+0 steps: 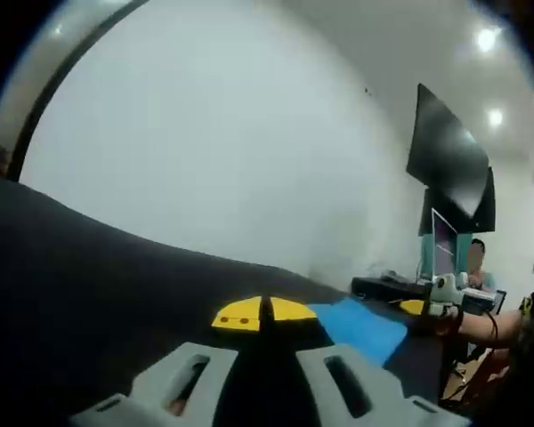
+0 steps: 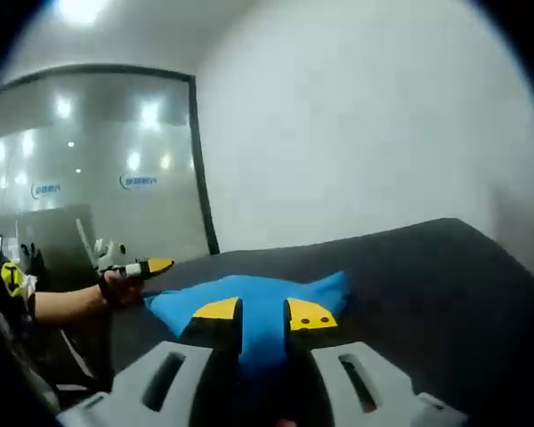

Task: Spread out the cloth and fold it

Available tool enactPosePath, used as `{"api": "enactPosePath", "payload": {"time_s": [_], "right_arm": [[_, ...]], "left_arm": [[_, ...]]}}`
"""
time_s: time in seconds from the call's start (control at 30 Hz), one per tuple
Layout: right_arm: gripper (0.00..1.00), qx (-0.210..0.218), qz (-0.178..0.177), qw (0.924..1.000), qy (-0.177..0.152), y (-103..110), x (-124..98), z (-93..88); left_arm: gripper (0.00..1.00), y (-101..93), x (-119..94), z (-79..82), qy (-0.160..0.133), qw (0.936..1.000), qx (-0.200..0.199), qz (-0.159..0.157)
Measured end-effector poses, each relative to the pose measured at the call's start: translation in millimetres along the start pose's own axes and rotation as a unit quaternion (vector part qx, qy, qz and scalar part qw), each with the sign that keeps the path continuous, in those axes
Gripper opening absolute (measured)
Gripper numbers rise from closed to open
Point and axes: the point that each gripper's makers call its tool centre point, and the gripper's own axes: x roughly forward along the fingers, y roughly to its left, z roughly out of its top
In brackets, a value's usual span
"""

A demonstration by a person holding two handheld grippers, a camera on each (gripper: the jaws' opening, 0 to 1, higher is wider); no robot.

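Observation:
The blue cloth lies bunched on a black table. My right gripper has yellow-tipped jaws either side of a fold of this cloth, which fills the gap between them. In the left gripper view the cloth lies just right of my left gripper, whose yellow pads are pressed together; the cloth's near corner touches the right pad. The right gripper, held by a hand, is at the cloth's far end. The left gripper shows by the cloth's left corner in the right gripper view.
The black table runs up to a plain white wall. A dark monitor on a stand and a seated person are at the far right. A glass partition stands behind the person's arm.

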Motion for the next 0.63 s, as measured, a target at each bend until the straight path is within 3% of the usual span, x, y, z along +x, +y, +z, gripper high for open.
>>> {"api": "enactPosePath", "payload": {"time_s": [0.03,0.13,0.2,0.3,0.37,0.53,0.63], "right_arm": [[0.16,-0.004,-0.004,1.0,0.004,0,1,-1.4],[0.16,-0.016,-0.008,0.9996,0.021,0,3,-7.1],[0.16,-0.023,-0.009,0.9991,0.033,1,4,-10.8],[0.16,-0.03,-0.005,0.9987,0.041,3,5,-13.0],[0.16,-0.03,-0.002,0.9988,0.038,4,4,-11.8],[0.16,-0.025,0.001,0.9994,0.023,4,1,-5.9],[0.16,-0.031,0.008,0.9994,0.014,7,-1,-2.7]], "left_arm": [[0.06,-3.9,1,-1.4,0.003,0.9999,-0.009,-0.009],[0.06,-5.0,5,-9.4,0.02,0.9992,0.035,-0.002],[0.08,-13.1,6,-12.5,0.027,0.9982,0.051,-0.014],[0.08,-19.8,5,-12.8,0.029,0.998,0.052,-0.02],[0.08,-28.2,3,-9.6,0.02,0.9982,0.042,-0.037],[0.12,-18.2,1,-1.3,0.002,0.9993,0.025,-0.027],[0.12,-19.1,1,-2.2,0.003,0.999,0.034,-0.027]]}}
